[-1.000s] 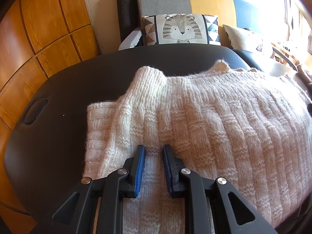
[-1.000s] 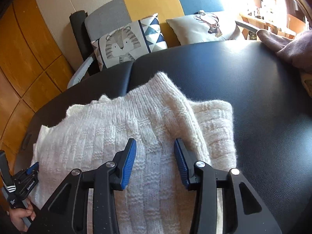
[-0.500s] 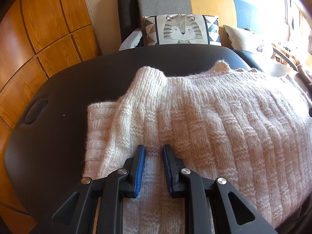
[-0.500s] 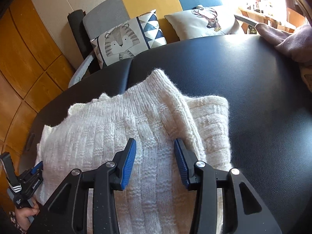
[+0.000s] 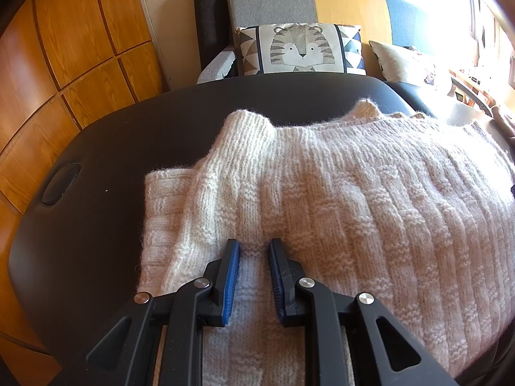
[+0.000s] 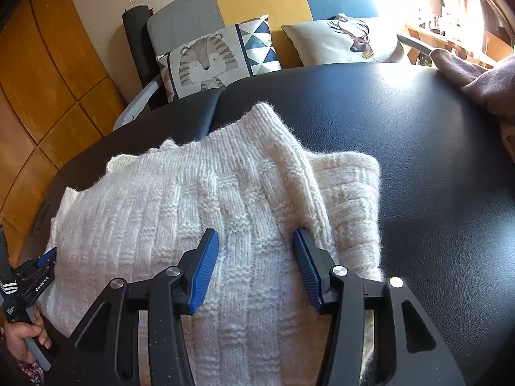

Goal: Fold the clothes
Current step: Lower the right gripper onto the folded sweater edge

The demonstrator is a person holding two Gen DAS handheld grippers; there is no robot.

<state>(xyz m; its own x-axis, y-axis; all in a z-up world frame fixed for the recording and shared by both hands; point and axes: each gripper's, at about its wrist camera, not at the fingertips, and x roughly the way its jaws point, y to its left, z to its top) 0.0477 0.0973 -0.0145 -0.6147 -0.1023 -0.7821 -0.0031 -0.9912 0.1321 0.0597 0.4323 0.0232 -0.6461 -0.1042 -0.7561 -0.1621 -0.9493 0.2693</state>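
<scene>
A cream knitted sweater [image 5: 338, 199] lies on the black padded table [image 5: 96, 225], with both sleeves folded in over the body. In the right wrist view the sweater [image 6: 199, 199] fills the left half. My left gripper [image 5: 254, 247] sits over the sweater's near left part, its jaws a narrow gap apart with knit between them. My right gripper [image 6: 256, 238] is open wide above the sweater's right part, next to the folded sleeve [image 6: 283, 148]. The left gripper [image 6: 38, 273] also shows at the lower left of the right wrist view.
A sofa [image 5: 305, 3] with a tiger cushion [image 5: 299, 48] stands behind the table. A grey-brown garment [image 6: 476, 77] lies at the table's far right. Wooden panels [image 5: 64, 48] line the left wall. An oval hole [image 5: 61, 185] is in the table's left end.
The right gripper has drifted slightly toward the sweater. The left gripper and the sweater have barely moved.
</scene>
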